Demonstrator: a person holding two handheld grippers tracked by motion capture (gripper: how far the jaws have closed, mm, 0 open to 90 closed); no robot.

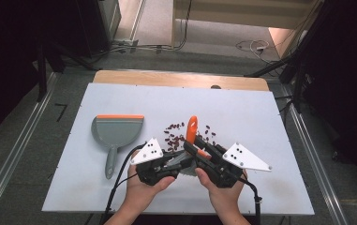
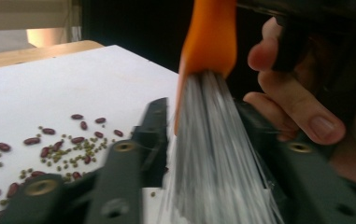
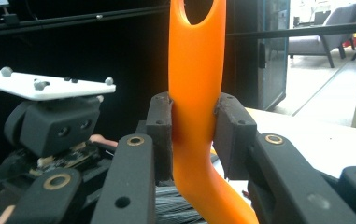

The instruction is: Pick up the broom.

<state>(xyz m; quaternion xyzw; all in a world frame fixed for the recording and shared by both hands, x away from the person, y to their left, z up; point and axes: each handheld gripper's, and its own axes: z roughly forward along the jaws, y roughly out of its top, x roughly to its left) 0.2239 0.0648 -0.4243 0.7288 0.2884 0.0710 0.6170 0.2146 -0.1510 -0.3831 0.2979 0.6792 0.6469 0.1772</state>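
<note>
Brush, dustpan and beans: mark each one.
brush (image 3: 194,93), right gripper view, on its orange handle.
dustpan (image 1: 116,131), high view, on its grey pan.
beans (image 2: 54,149), left gripper view, on the scattered pile.

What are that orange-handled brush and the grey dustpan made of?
The brush handle looks like smooth moulded plastic with a soft sheen. Its bristles seem thin translucent synthetic fibres. The dustpan appears matt grey plastic with an orange lip, possibly rubber.

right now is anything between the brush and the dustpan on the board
Nothing visible stands in that gap. The brush is clamped by the right hand-held gripper; the dustpan lies off to its left, with bare white board between. The beans are scattered around the brush.
</note>
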